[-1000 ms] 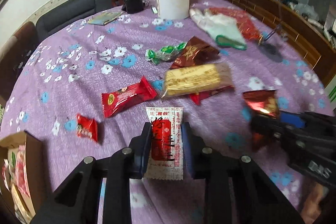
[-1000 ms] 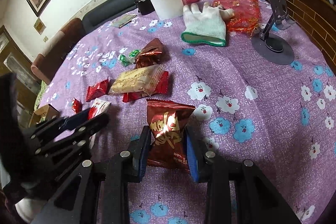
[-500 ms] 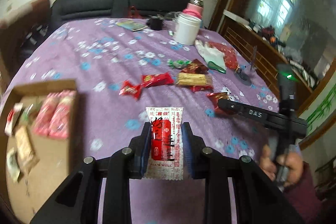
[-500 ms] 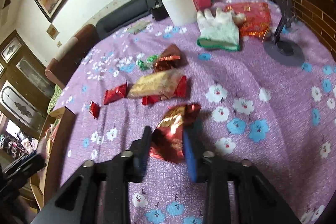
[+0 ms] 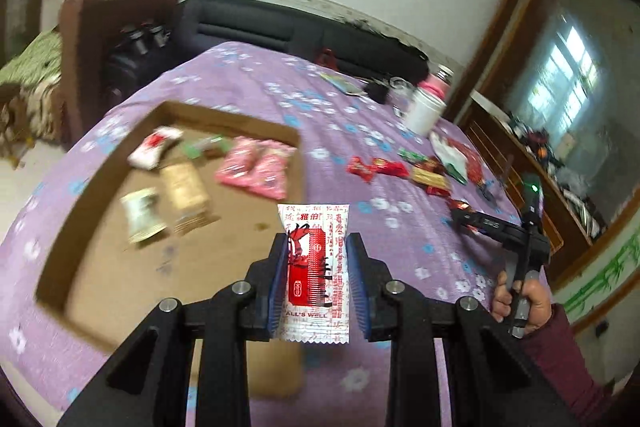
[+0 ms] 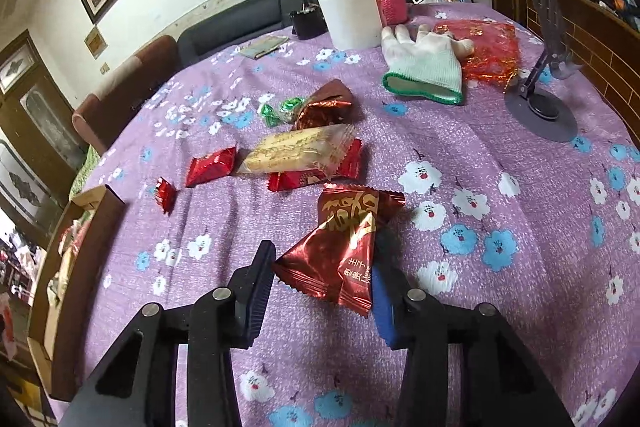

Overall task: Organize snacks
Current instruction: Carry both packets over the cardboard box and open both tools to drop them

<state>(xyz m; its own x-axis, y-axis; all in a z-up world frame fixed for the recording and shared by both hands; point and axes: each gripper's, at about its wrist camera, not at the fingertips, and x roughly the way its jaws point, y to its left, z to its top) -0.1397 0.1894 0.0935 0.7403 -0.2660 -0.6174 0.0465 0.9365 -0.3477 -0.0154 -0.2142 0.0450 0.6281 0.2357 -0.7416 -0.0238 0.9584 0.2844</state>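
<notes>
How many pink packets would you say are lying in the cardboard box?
2: one pink packet and a second lie side by side at the cardboard box far right corner; blur may hide others.

A cardboard box (image 5: 100, 195) holding snack packets (image 5: 252, 167) sits on the table (image 5: 360, 131), left of the loose snacks (image 5: 404, 171).

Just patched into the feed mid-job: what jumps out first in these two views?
The left gripper holds a white-and-red snack packet up beside the open cardboard box, where snacks already lie. The right gripper has a dark red foil packet between its closing jaws, loose snacks scattered beyond on the purple floral tablecloth.
</notes>
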